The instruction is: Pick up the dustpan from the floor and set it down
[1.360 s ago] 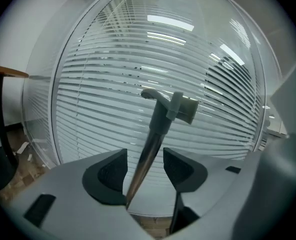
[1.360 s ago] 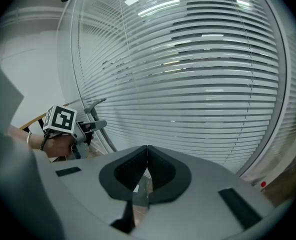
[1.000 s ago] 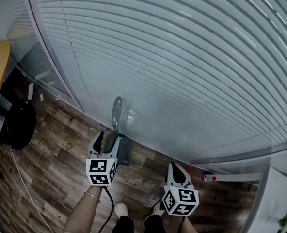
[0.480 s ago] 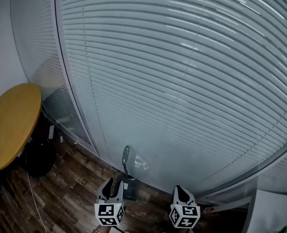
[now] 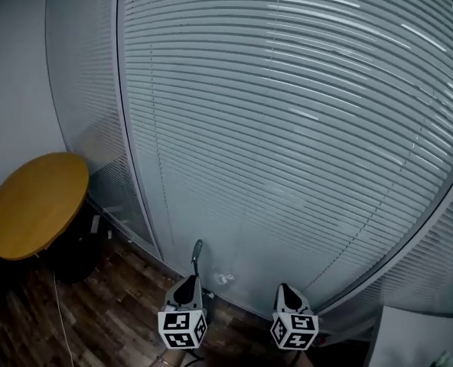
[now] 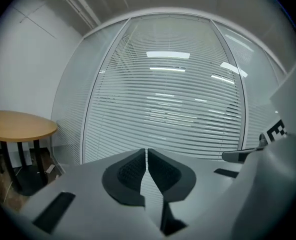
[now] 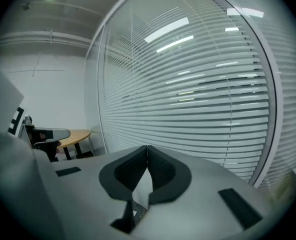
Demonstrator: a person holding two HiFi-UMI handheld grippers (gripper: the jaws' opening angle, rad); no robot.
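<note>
Head view: left gripper (image 5: 187, 285) fingers just closed, empty; right gripper (image 5: 286, 290) fingers together

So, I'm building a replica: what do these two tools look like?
Both the left tool and right tool have pale grey bodies, black textured pads tapering to a point, and a white rear cube with black square markers. The left's jaws have just been closing, empty.

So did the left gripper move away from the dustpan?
Yes. The left gripper has lifted off the dustpan handle leaning on the glass wall; its jaws just closed on nothing.
</note>
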